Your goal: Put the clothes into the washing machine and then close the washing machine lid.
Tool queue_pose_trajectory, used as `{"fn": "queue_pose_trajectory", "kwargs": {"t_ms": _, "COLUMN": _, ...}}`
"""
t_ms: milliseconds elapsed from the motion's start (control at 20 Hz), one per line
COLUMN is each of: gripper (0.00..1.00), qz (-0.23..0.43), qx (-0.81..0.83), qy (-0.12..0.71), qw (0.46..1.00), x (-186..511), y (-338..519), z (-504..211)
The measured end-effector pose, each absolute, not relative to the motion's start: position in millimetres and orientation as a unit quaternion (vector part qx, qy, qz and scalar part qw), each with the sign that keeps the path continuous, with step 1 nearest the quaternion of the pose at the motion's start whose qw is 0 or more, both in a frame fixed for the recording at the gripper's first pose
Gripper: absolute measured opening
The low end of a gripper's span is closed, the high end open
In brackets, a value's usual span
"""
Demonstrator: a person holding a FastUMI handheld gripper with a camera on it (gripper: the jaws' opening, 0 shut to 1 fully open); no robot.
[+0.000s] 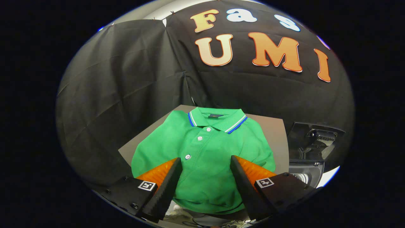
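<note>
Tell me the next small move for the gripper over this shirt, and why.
Probably lower the gripper straight down and close on the cloth. The fingers stand open and hold nothing, with the green shirt lying flat on the table between and beyond them. The washing machine sits to the right, past the table edge.

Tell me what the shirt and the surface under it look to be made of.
Shirt: soft knit cotton-like fabric, matte, judging by its fine grainy weave, ribbed striped collar and gentle creases; glossy buttons look plastic. Table: smooth, matte grey board, flat with crisp edges; laminate or painted, hard to tell. The tongs hang open above the shirt's lower front.
</note>
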State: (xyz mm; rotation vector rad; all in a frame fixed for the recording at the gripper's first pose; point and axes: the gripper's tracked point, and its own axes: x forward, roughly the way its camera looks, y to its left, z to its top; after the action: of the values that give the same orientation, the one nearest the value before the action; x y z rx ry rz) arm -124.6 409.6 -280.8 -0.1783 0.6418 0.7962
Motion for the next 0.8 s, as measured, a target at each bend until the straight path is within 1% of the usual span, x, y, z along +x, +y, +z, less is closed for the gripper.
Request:
{"fn": "queue_pose_trajectory", "kwargs": {"t_ms": 100, "gripper": 0.96, "qz": 0.376, "qx": -0.094, "qy": 0.303, "qw": 0.871, "x": -122, "y": 412, "z": -282}}
{"fn": "queue_pose_trajectory", "kwargs": {"t_ms": 250, "gripper": 0.9, "qz": 0.39, "qx": -0.099, "qy": 0.297, "qw": 0.866, "x": -127, "y": 415, "z": -284}}
{"fn": "queue_pose_trajectory", "kwargs": {"t_ms": 500, "gripper": 0.6, "qz": 0.406, "qx": -0.067, "qy": 0.311, "qw": 0.857, "x": -123, "y": 413, "z": -286}}
{"fn": "queue_pose_trajectory", "kwargs": {"t_ms": 550, "gripper": 0.47, "qz": 0.41, "qx": -0.059, "qy": 0.314, "qw": 0.854, "x": -124, "y": 415, "z": -283}}
{"fn": "queue_pose_trajectory", "kwargs": {"t_ms": 600, "gripper": 0.46, "qz": 0.414, "qx": -0.052, "qy": 0.317, "qw": 0.852, "x": -123, "y": 413, "z": -283}}
{"fn": "queue_pose_trajectory", "kwargs": {"t_ms": 750, "gripper": 0.25, "qz": 0.417, "qx": -0.038, "qy": 0.326, "qw": 0.848, "x": -121, "y": 411, "z": -279}}
{"fn": "queue_pose_trajectory", "kwargs": {"t_ms": 800, "gripper": 0.25, "qz": 0.418, "qx": -0.042, "qy": 0.32, "qw": 0.849, "x": -122, "y": 407, "z": -273}}
